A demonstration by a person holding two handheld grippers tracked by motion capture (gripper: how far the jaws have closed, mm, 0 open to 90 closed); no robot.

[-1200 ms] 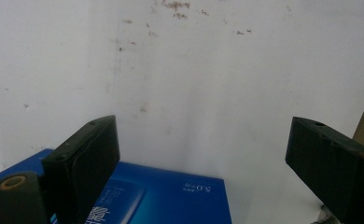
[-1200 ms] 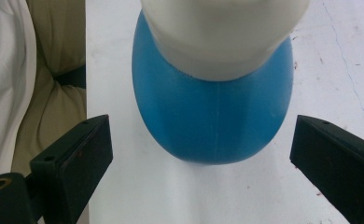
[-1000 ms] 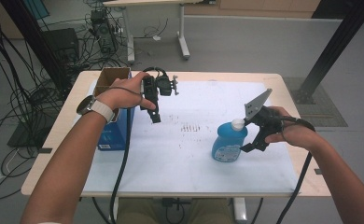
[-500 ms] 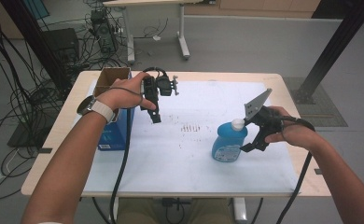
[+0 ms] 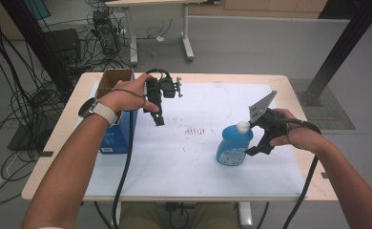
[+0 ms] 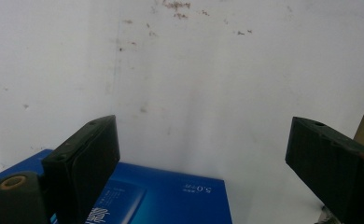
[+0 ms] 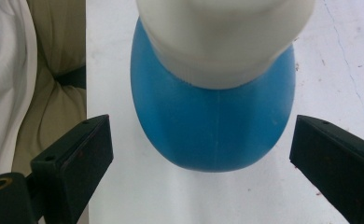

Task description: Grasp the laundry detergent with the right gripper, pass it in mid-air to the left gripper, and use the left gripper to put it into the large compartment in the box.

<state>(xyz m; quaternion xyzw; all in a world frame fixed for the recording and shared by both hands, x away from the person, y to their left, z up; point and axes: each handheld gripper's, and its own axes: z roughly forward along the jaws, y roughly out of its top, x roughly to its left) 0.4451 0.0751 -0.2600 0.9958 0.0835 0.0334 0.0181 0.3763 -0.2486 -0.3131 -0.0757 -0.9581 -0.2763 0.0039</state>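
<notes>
A blue bottle [image 5: 233,148] with a white cap [image 5: 242,127] stands on the white mat [image 5: 184,162], right of the middle. My right gripper [image 5: 255,144] sits just to its right, tilted down toward it. In the right gripper view that gripper [image 7: 203,140] is open, and the blue bottle [image 7: 213,121] stands just beyond the jaws, whose pads are apart from its sides. My left gripper [image 5: 159,118] hangs over the mat at the back left, pointing down. Seen from its own camera, the left gripper [image 6: 203,140] is open with nothing between the jaws.
A blue box [image 5: 119,136] with an open cardboard top [image 5: 115,76] stands at the left edge of the mat; the blue box [image 6: 161,200] also lies low in the left gripper view. A small black fixture [image 5: 169,88] sits behind the left hand. Dark specks [image 5: 193,130] mark the mat's middle.
</notes>
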